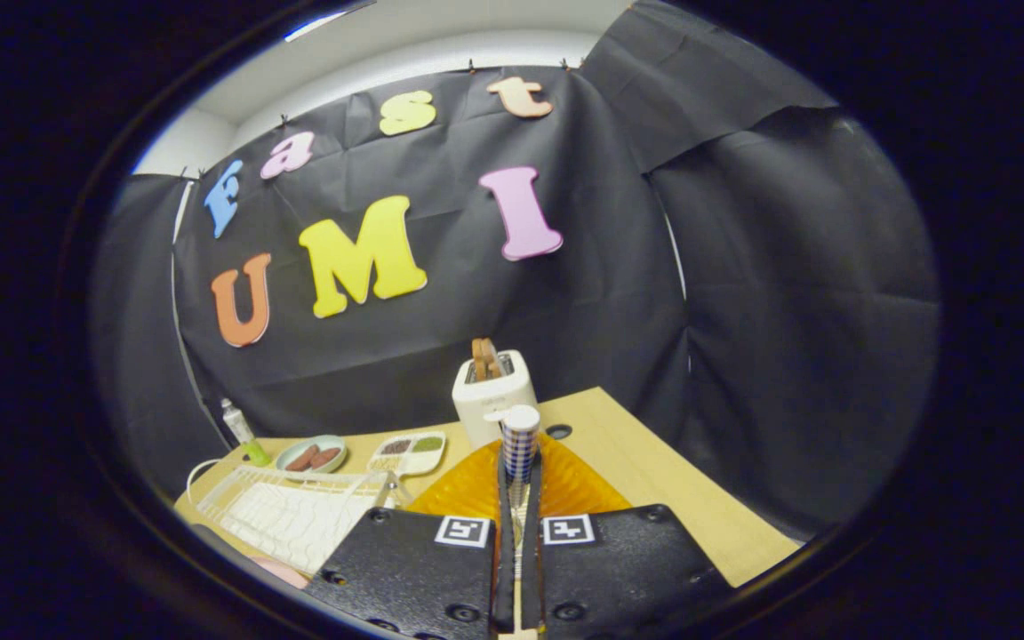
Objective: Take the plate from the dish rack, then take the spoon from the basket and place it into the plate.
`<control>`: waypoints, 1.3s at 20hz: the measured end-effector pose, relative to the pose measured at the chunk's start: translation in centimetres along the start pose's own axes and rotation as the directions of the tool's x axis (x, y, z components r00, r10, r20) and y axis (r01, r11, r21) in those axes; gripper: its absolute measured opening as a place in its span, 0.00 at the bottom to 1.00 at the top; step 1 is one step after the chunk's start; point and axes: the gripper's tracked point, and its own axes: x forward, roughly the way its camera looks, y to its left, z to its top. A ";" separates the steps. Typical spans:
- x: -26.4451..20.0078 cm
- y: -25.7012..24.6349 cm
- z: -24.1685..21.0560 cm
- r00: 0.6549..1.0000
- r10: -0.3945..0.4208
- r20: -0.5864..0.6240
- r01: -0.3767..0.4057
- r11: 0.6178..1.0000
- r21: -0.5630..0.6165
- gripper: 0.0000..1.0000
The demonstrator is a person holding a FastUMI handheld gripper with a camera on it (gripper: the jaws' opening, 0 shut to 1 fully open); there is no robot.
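My gripper (519,502) is shut on the spoon (520,444). Its blue-and-white checked handle with a white cap stands upright out of the nearly closed fingers (505,498). The spoon's bowl is hidden between them. An orange ribbed plate (570,487) lies flat on the wooden table (654,471), directly under and just beyond the fingertips. The white wire dish rack (290,514) sits on the table to the left of the fingers.
A white toaster (492,397) with toast (484,357) in its slot stands just beyond the plate. Further left are a white divided dish (407,452), a small green plate of sausages (310,456) and a green-based bottle (242,436). The table's right edge runs close to the black wall.
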 end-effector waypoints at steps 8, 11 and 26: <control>-12.1 9.7 -1.5 0.997 0.052 0.048 -0.049 0.997 -0.056 0.08; -14.6 14.3 -5.2 0.994 0.113 0.003 -0.113 0.991 -0.067 0.08; -15.2 27.4 -21.0 0.937 0.226 -0.268 -0.271 0.951 -0.146 0.08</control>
